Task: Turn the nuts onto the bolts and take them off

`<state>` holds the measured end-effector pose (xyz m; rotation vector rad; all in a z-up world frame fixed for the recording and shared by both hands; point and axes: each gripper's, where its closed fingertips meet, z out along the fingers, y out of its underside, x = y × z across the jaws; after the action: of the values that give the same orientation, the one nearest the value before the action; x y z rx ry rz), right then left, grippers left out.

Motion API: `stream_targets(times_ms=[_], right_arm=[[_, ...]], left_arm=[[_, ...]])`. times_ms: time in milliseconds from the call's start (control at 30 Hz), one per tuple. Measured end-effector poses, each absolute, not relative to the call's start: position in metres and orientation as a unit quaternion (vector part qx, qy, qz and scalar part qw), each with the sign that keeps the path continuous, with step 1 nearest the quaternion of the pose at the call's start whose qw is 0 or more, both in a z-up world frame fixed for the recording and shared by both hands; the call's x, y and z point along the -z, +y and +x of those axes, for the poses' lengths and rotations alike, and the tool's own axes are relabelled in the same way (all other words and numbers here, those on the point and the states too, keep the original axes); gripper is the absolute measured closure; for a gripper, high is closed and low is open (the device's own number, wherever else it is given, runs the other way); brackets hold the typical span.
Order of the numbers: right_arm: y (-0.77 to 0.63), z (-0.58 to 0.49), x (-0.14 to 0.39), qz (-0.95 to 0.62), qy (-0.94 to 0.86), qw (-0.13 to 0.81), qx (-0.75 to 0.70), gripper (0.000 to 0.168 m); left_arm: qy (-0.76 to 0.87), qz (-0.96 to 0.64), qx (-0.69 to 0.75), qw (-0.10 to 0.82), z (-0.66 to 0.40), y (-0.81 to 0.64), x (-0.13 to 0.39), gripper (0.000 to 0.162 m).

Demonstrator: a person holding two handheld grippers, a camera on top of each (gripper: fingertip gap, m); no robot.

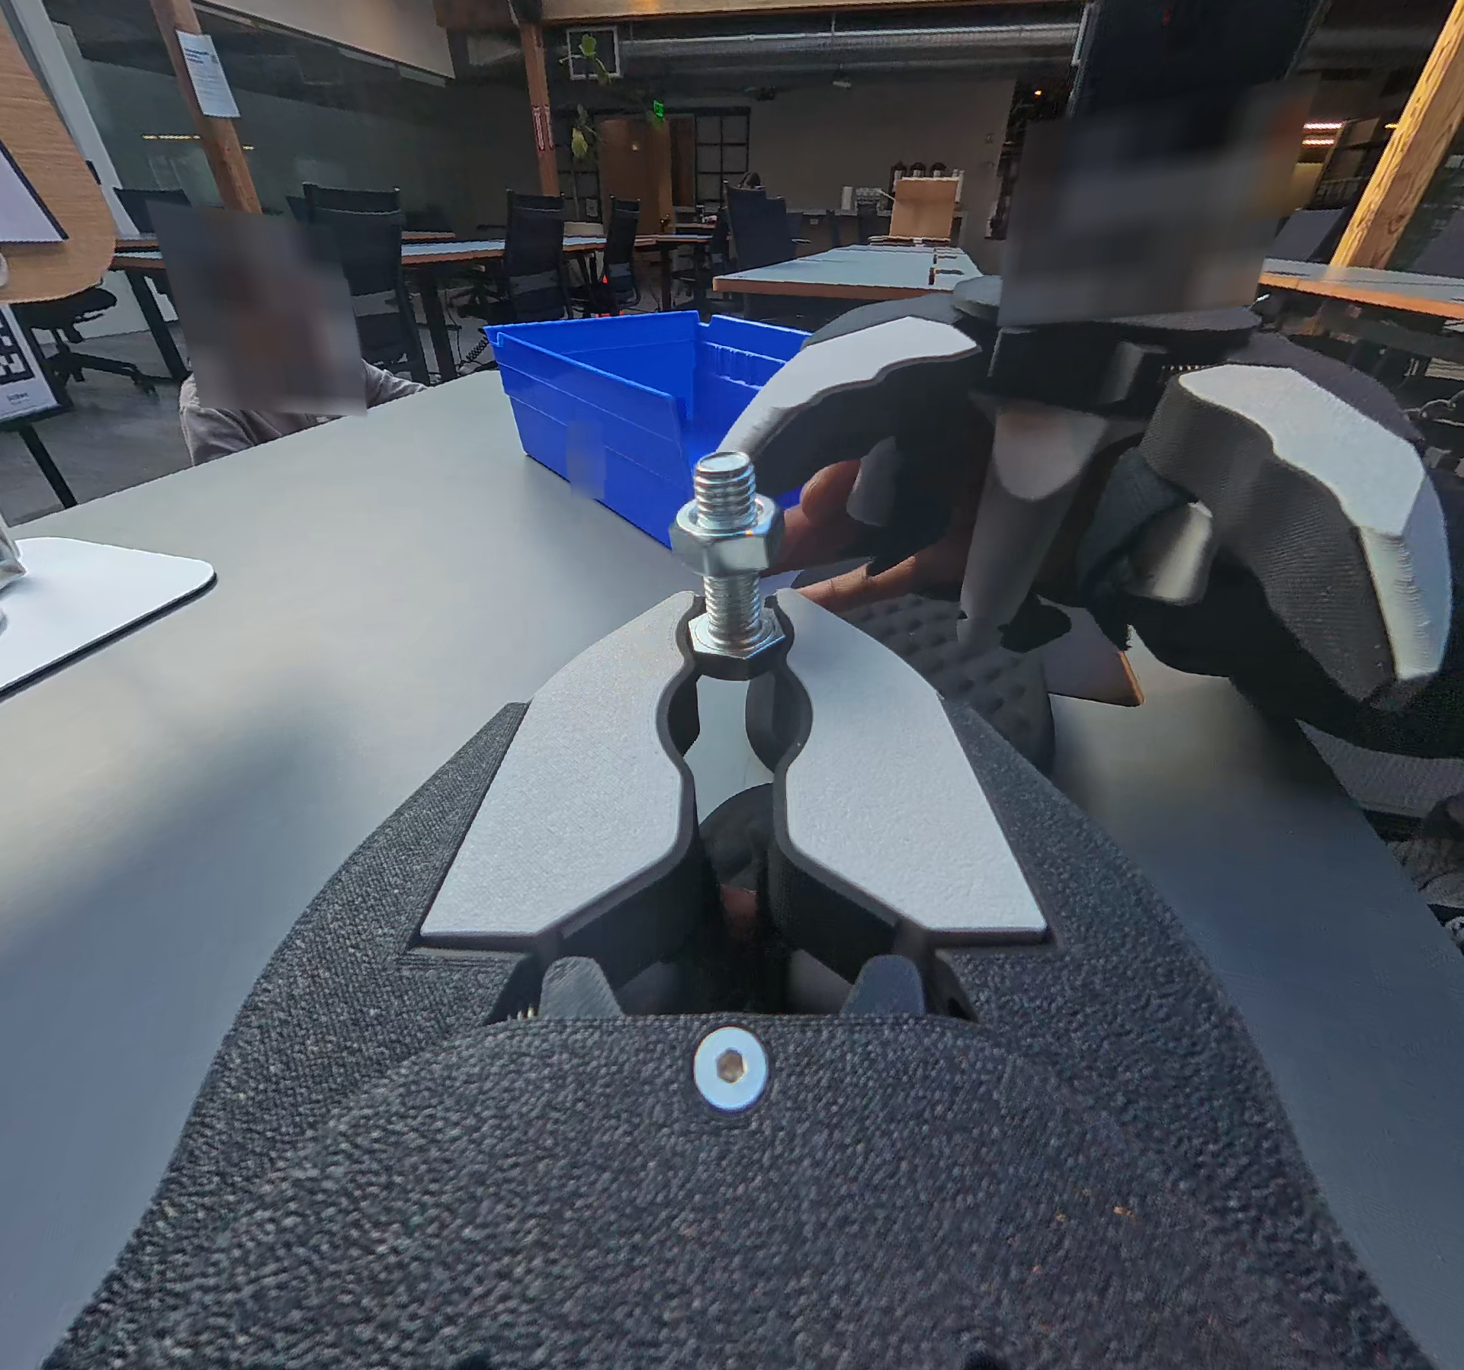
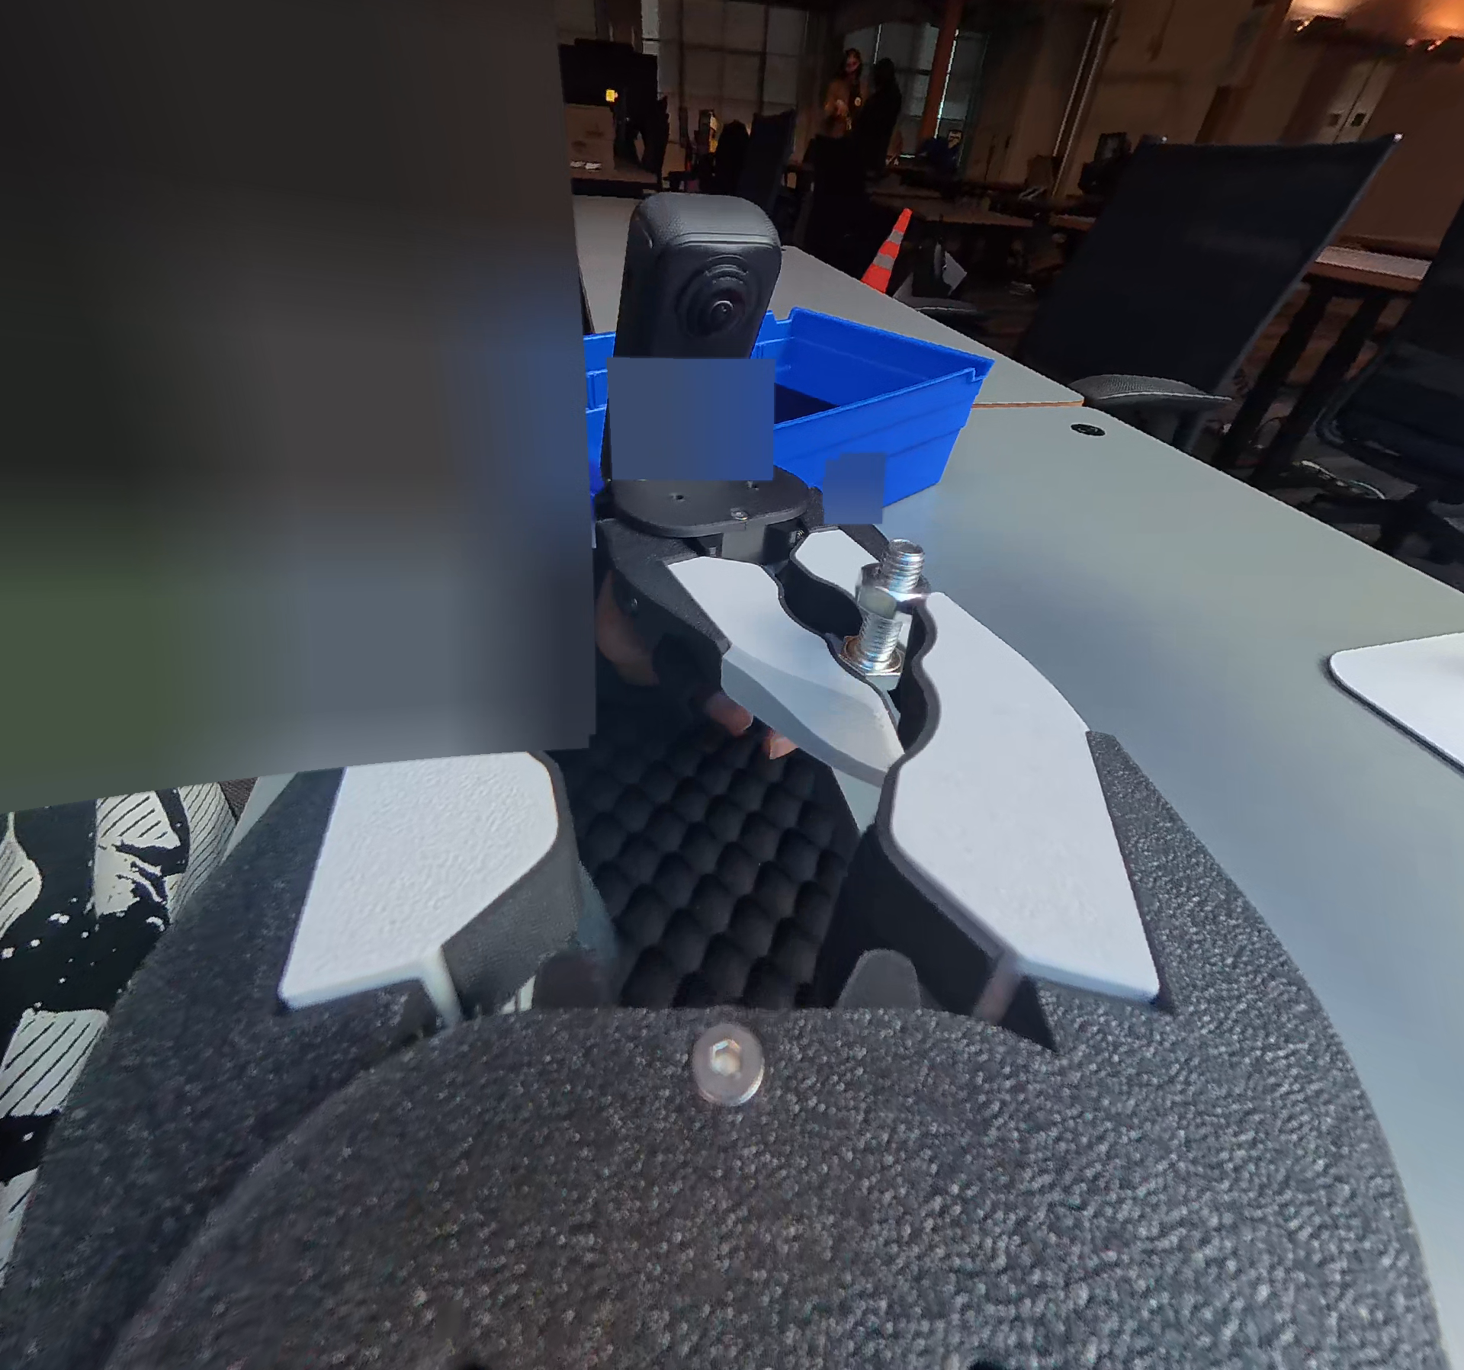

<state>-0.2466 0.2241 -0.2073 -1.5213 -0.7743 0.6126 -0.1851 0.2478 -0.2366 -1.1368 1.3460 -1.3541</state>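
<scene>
A silver bolt [image 1: 727,611] stands upright, thread end up, with its hex head clamped between the tips of my left gripper [image 1: 733,619]. A silver hex nut [image 1: 727,540] sits on the thread, about a third of the way down from the top. My right gripper [image 1: 1077,564] is open wide on the right, and one of its fingertips [image 1: 760,445] is close behind the bolt's top. In the right wrist view my right gripper [image 2: 729,698] is open, with its right finger's tip [image 2: 943,619] beside the nut [image 2: 887,603]. My left gripper [image 2: 887,698] holds the bolt [image 2: 875,643] there.
A blue plastic bin [image 1: 618,397] stands on the grey table [image 1: 356,619] behind the bolt; it also shows in the right wrist view [image 2: 871,413]. A black egg-crate foam pad [image 2: 713,880] lies under the grippers. A white flat base [image 1: 79,603] is at the left. A person sits across the table.
</scene>
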Motion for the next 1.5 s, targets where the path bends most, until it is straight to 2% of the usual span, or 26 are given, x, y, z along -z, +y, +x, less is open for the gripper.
stream_targets(times_ms=[100, 167, 467, 833, 1067, 1267, 1333, 1500], right_arm=[[0.215, -0.247, 0.205, -0.654, -0.347, 0.613, -0.275, 0.099], [0.213, -0.244, 0.203, -0.651, -0.352, 0.617, -0.268, 0.103], [0.241, -0.247, 0.209, -0.660, -0.336, 0.618, -0.265, 0.067], [0.243, -0.259, 0.218, -0.667, -0.370, 0.598, -0.247, 0.068], [0.229, -0.247, 0.214, -0.669, -0.345, 0.608, -0.253, 0.076], [0.214, -0.247, 0.209, -0.656, -0.361, 0.607, -0.267, 0.099], [0.218, -0.243, 0.207, -0.656, -0.356, 0.616, -0.251, 0.096], [0.238, -0.237, 0.201, -0.656, -0.310, 0.638, -0.259, 0.073]], left_arm=[[0.541, -0.459, 0.548, 0.443, -0.185, 0.248, 0.236, 0.148], [0.542, -0.459, 0.547, 0.444, -0.185, 0.248, 0.236, 0.148], [0.548, -0.456, 0.543, 0.443, -0.185, 0.246, 0.237, 0.148], [0.549, -0.455, 0.543, 0.443, -0.185, 0.246, 0.237, 0.148], [0.546, -0.457, 0.543, 0.444, -0.185, 0.247, 0.237, 0.148], [0.542, -0.459, 0.547, 0.444, -0.186, 0.248, 0.236, 0.148], [0.543, -0.458, 0.546, 0.444, -0.186, 0.248, 0.237, 0.148], [0.546, -0.456, 0.546, 0.443, -0.186, 0.247, 0.237, 0.148]])
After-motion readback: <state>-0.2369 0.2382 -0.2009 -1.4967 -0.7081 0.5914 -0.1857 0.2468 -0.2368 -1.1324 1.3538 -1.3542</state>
